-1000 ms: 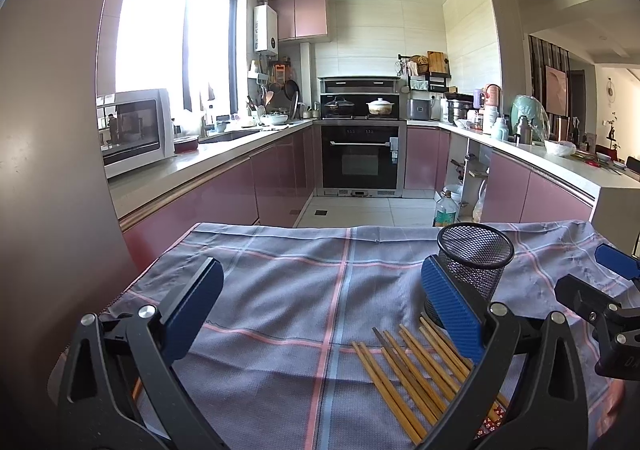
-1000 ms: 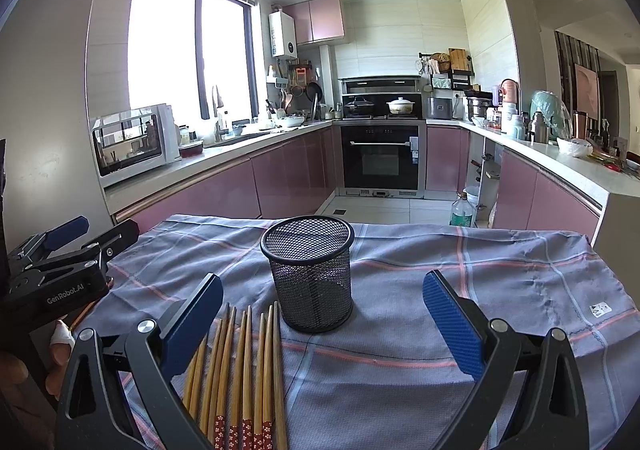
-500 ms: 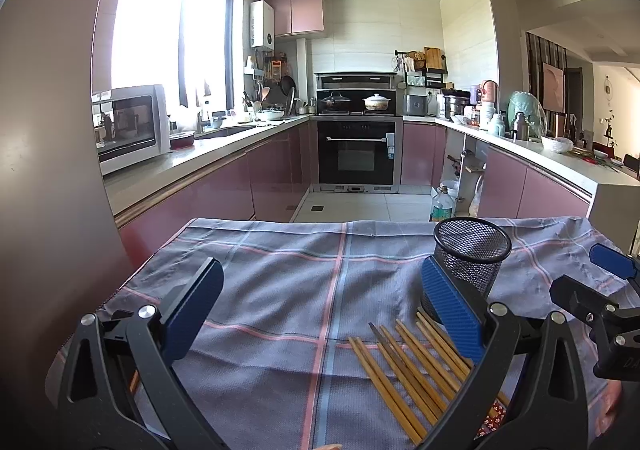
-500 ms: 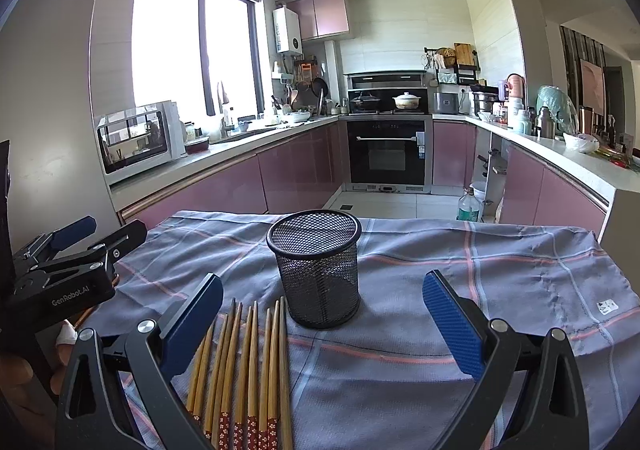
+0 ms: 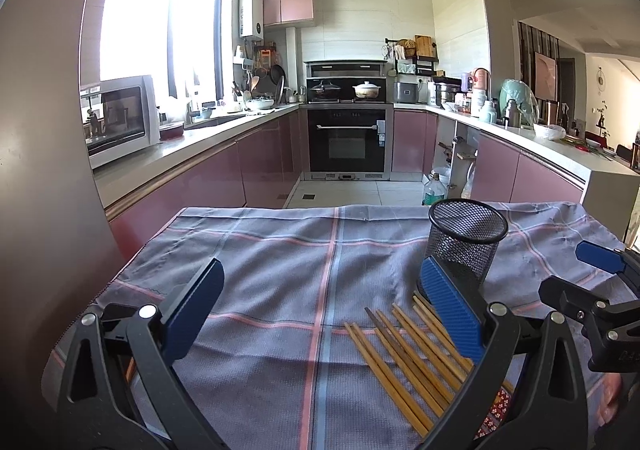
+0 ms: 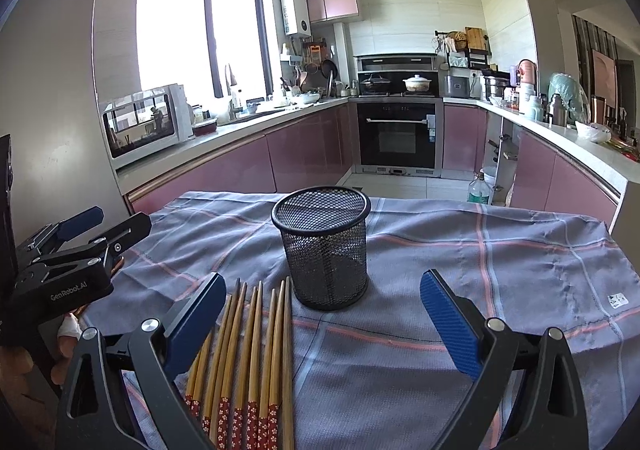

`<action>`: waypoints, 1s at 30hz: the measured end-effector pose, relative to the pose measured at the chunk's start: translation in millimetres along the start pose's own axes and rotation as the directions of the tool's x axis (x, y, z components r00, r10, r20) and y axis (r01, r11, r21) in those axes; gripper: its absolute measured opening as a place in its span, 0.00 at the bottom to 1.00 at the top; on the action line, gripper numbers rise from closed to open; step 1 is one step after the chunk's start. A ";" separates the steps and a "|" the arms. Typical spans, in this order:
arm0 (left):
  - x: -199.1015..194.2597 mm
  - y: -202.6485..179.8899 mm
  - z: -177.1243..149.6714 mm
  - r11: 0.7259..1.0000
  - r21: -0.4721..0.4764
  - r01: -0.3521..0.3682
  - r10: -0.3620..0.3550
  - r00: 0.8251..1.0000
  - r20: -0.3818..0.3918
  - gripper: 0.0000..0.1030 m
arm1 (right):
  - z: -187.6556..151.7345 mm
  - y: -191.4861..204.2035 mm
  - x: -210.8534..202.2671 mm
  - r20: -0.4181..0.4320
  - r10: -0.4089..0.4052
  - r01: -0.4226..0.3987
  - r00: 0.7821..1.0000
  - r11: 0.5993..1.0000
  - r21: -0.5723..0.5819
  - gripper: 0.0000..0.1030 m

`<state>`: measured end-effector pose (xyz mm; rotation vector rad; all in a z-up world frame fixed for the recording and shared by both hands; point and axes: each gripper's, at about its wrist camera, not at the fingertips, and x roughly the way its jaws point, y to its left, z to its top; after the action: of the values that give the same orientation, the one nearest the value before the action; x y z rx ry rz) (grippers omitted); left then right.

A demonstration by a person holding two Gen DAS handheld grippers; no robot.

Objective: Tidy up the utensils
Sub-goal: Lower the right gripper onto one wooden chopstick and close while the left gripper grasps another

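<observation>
both grippers spread wide, nothing held. left gripper [image 5: 322, 308] hovers over the cloth [image 5: 280, 250], chopsticks [image 5: 404, 354] just by its right finger. right gripper [image 6: 322, 324] hovers with the chopsticks [image 6: 248, 362] lying side by side on the cloth beside its left finger, tips just short of the upright mesh cup [image 6: 324, 246]. cup looks empty.
</observation>
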<state>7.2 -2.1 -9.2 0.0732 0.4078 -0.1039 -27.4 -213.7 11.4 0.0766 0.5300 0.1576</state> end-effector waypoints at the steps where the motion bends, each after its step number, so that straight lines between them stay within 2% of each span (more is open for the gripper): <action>1: 2.0 -0.3 -1.9 1.000 0.004 0.008 -0.008 1.000 -0.013 0.91 | -1.8 0.1 4.0 -0.025 0.005 -0.005 1.000 1.000 -0.006 0.86; 5: 15.2 0.0 -13.8 0.998 0.016 0.064 -0.062 0.993 -0.097 0.79 | -11.0 0.0 23.4 -0.140 0.036 -0.038 0.989 0.999 -0.010 0.72; 9: 29.7 -3.9 -28.2 0.993 0.034 0.117 -0.109 0.978 -0.180 0.71 | -20.5 3.1 44.3 -0.246 0.073 -0.080 0.966 0.997 -0.016 0.57; 15: 50.9 -13.3 -51.0 0.977 0.037 0.209 -0.189 0.938 -0.290 0.60 | -28.1 6.5 66.3 -0.348 0.104 -0.116 0.932 0.993 -0.013 0.36; 18: 63.8 -16.7 -58.7 0.966 0.024 0.257 -0.234 0.910 -0.342 0.53 | -29.6 4.5 73.4 -0.376 0.103 -0.115 0.921 0.993 -0.011 0.30; 21: 72.6 -17.9 -64.7 0.957 0.010 0.291 -0.265 0.886 -0.381 0.46 | -29.3 2.9 76.4 -0.392 0.127 -0.139 0.911 0.990 0.000 0.28; 25: 88.7 -19.4 -73.4 0.948 -0.009 0.319 -0.291 0.854 -0.430 0.39 | -27.6 9.3 83.1 -0.420 0.120 -0.147 0.900 0.989 -0.034 0.27; 30: 99.0 -14.0 -72.2 0.941 -0.042 0.336 -0.318 0.837 -0.444 0.28 | -24.8 17.9 90.5 -0.437 0.076 -0.131 0.896 0.986 -0.098 0.25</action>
<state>67.7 -17.8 -115.5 0.0636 0.8801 -0.4409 34.6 -180.0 -52.9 -0.0559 0.9604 0.3162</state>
